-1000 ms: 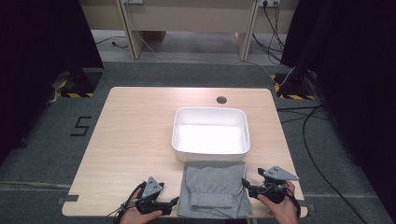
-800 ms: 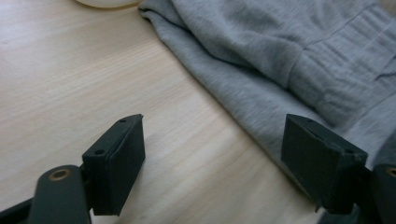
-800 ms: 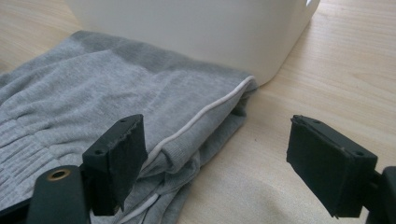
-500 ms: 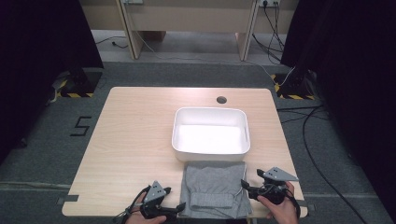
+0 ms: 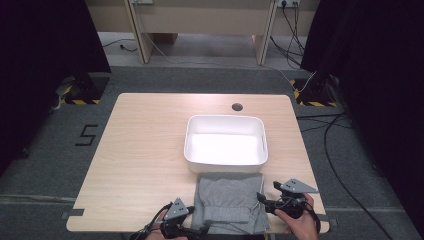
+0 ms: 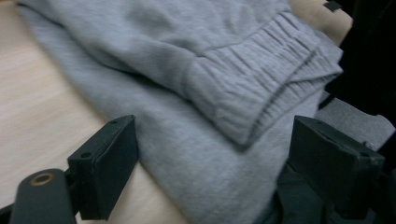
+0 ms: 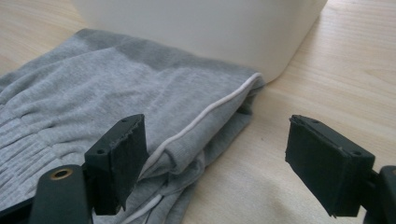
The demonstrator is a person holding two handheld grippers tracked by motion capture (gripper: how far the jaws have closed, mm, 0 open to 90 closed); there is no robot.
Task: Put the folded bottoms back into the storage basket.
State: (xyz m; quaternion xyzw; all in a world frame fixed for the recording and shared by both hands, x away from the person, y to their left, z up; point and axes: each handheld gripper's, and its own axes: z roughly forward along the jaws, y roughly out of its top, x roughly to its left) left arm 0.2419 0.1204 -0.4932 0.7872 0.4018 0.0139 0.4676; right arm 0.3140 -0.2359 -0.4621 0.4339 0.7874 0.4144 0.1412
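In the high view a pale wooden table (image 5: 140,150) carries a white rectangular bin (image 5: 225,144) set right of centre, and a folded grey garment (image 5: 230,202) lies just in front of it at the near edge, its far edge reaching the bin's near wall. The left gripper (image 5: 202,229) sits at the garment's near-left corner, partly cut off by the bottom of the frame, so its jaws are hard to read here. The right gripper (image 5: 261,200) is at the garment's right edge, held in a hand (image 5: 300,222) whose lower part is cropped; its grey plate hides much of the body. A small round hole (image 5: 237,106) shows in the tabletop beyond the bin. In the left gripper view the left gripper (image 6: 212,154) has its two black jaws spread wide, holding nothing, with the grey garment (image 6: 187,93) lying between and beyond them; a ribbed elastic band faces the camera, blurred by closeness, and the garment's right end hangs past the table edge into dark background that cannot be made out. In the right gripper view the right gripper (image 7: 215,154) is likewise wide open and empty, one jaw over the garment (image 7: 116,93) and the other over bare wood. A thin white piping line runs along the garment's folded edge, and the bin (image 7: 201,32) wall rises right behind, its top cut off by the frame.
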